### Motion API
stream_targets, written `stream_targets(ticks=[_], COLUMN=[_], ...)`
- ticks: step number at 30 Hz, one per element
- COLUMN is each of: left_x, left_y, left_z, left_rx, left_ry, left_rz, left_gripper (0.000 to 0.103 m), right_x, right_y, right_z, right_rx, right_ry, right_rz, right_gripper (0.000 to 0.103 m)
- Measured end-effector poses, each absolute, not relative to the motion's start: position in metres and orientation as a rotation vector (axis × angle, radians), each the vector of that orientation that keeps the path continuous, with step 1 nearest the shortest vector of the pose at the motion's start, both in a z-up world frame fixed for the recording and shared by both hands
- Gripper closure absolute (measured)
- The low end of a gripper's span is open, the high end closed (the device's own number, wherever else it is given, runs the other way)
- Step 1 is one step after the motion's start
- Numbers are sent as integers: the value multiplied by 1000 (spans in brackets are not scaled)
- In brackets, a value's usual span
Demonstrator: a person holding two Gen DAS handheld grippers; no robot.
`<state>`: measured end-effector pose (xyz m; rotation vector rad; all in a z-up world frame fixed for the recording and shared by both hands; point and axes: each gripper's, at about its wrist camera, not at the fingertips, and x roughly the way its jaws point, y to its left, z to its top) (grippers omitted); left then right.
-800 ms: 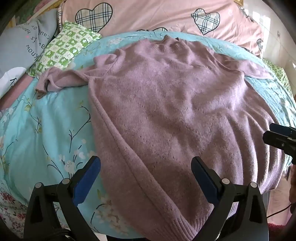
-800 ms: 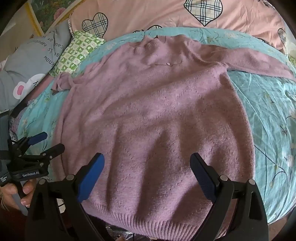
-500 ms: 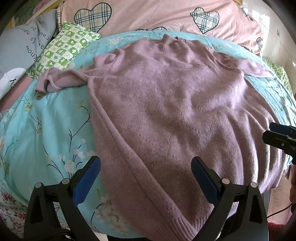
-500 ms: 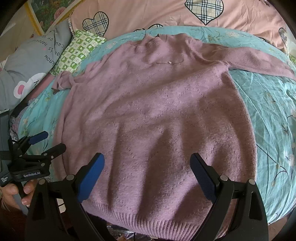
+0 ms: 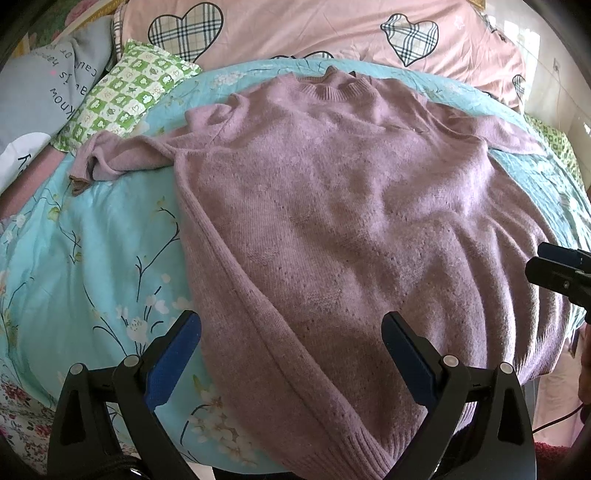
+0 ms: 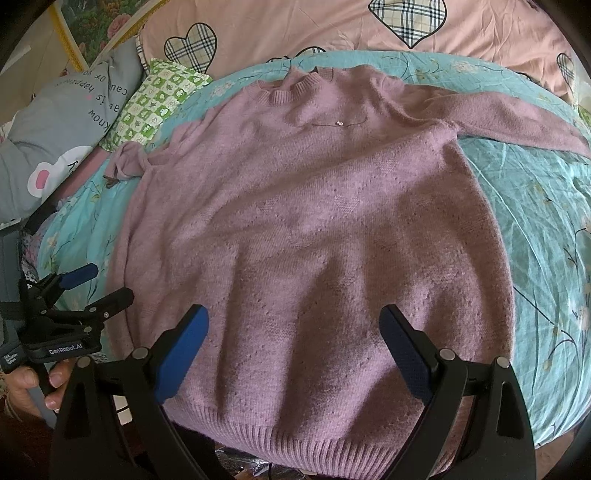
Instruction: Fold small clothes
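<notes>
We count one sweater (image 5: 351, 229), mauve knit, lying flat and face up on the teal flowered bedspread (image 5: 92, 258). It has two sleeves: one sleeve (image 5: 122, 158) is bunched up ahead and to the left of the left gripper's fingers, the other sleeve (image 6: 517, 122) runs out straight ahead and to the right of the right gripper's fingers. A thin chain with one small bead (image 6: 340, 123) sits just below the collar.

We hold two grippers. The left gripper (image 5: 291, 354) has its two blue-padded fingers (image 5: 173, 358) spread wide with nothing between them but the sweater's left side seam and lower corner lying beneath. The right gripper (image 6: 293, 350) is likewise spread wide, its fingers (image 6: 181, 354) hovering over the ribbed hem (image 6: 314, 439), which lies just short of the fingertips. Neither grips the cloth.

Beyond the collar we see one pink quilt with plaid hearts (image 5: 314, 33), one green checked pillow (image 5: 129, 96) and one grey printed pillow (image 5: 44, 85), both far ahead to the left of the fingers.

Compared with the frames from under a second ago, little has changed: both grippers stay spread and in nearly the same place, and the sweater lies as it did, with the same creases.
</notes>
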<state>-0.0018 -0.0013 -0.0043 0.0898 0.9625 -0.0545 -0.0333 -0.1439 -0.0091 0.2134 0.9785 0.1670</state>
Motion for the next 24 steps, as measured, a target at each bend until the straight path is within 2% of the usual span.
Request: stream_targets(ticks=[11,15,24], left_x=[0,2,9], left_y=[0,3,3], left_z=[-7,-6,-5], left_rx=[67,-34,27], left_ry=[967,965,962], left_rz=[-61,-115,-83], left_gripper=[4,4,4], right_x=[-36,-34,-26], right_y=[-145,-147,-165], right_z=[-6,-7,-3], right_rx=[247,220,234], right_ry=[930,994,968], right_rz=[175,138,116], right_gripper=[9,9,9])
